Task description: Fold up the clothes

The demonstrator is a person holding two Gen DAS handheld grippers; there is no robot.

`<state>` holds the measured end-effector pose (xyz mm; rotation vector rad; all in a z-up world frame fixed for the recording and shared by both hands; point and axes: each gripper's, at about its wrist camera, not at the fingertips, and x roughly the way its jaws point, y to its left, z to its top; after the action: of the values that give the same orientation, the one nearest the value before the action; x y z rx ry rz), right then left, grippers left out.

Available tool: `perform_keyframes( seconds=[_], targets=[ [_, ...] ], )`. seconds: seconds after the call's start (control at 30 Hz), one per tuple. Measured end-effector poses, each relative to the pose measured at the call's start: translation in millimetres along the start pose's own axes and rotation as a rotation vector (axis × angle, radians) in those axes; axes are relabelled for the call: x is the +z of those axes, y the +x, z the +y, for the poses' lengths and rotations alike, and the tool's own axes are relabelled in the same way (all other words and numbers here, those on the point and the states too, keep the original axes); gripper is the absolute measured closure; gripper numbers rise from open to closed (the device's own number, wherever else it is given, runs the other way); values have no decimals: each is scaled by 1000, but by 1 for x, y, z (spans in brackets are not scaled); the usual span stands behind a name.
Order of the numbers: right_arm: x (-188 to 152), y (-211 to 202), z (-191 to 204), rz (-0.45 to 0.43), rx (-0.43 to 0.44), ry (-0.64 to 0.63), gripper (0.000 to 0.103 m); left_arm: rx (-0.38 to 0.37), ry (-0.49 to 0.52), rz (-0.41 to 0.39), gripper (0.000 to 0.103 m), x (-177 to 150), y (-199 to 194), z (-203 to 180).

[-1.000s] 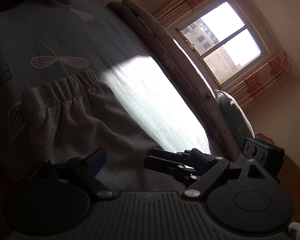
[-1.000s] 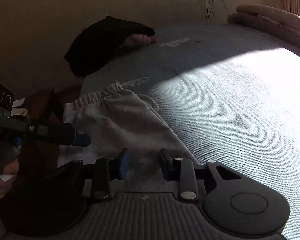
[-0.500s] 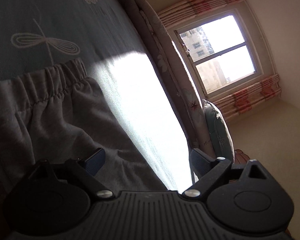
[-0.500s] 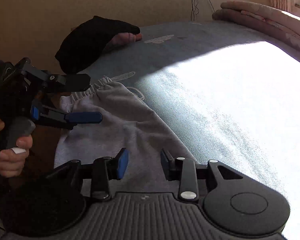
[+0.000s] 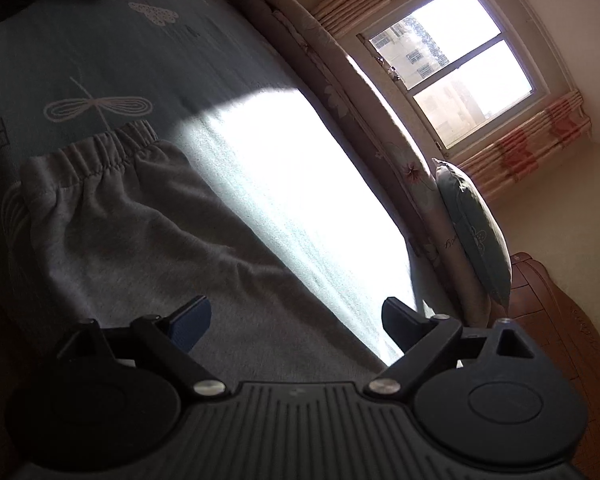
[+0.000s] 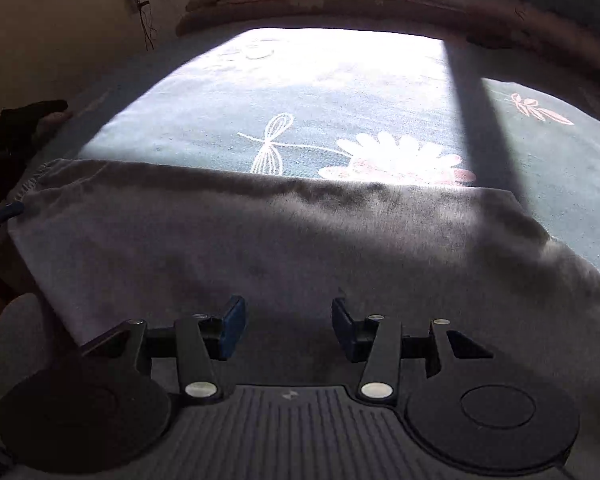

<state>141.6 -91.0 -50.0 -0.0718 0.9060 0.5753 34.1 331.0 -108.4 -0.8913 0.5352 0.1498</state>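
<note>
Grey trousers [image 5: 140,248] laid flat on a teal bedspread [image 5: 112,56], filling the lower left of the left wrist view, elastic waistband [image 5: 96,152] at middle left. Left gripper [image 5: 296,320] at the bottom of that frame, jaws spread wide and holding nothing. One blue-padded finger [image 5: 192,316] over the grey cloth, the other [image 5: 400,320] past the cloth's edge, over the sunlit sheet. Contact between pad and cloth impossible to tell. Folded quilt [image 5: 340,92] along the far side of the bed, pillow [image 5: 476,224] at right, window [image 5: 452,64] at upper right.

In the right wrist view, same trousers [image 6: 284,240] spread as a wide band across the middle of the frame, bedspread [image 6: 340,92] with dragonfly and flower prints above. Right gripper [image 6: 288,324] at bottom centre, jaws parted, empty, both fingers [image 6: 232,320] above the near part of the grey cloth. Dark bundle [image 6: 16,128] at the left edge, at the bed's corner.
</note>
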Motion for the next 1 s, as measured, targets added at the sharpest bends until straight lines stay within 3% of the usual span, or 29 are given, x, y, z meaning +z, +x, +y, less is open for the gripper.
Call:
perform_keyframes(
  seconds=[0.17, 0.3, 0.43, 0.6, 0.8, 1.0],
  targets=[
    [-33, -16, -14, -37, -73, 94, 45, 253, 62, 88, 12, -10, 10, -7],
    [-58, -32, -36, -69, -109, 156, 45, 174, 135, 65, 11, -13, -6, -41],
    [-65, -43, -55, -136, -149, 209, 42, 164, 247, 88, 11, -33, 5, -70],
    [-81, -47, -71, -160, -154, 292, 41, 150, 388, 117, 11, -59, 17, -106],
    [-102, -70, -80, -212, -123, 331, 40, 220, 454, 218, 11, -101, 45, -106],
    [-72, -89, -107, -341, -103, 323, 40, 272, 517, 215, 5, -114, 55, -112]
  ],
)
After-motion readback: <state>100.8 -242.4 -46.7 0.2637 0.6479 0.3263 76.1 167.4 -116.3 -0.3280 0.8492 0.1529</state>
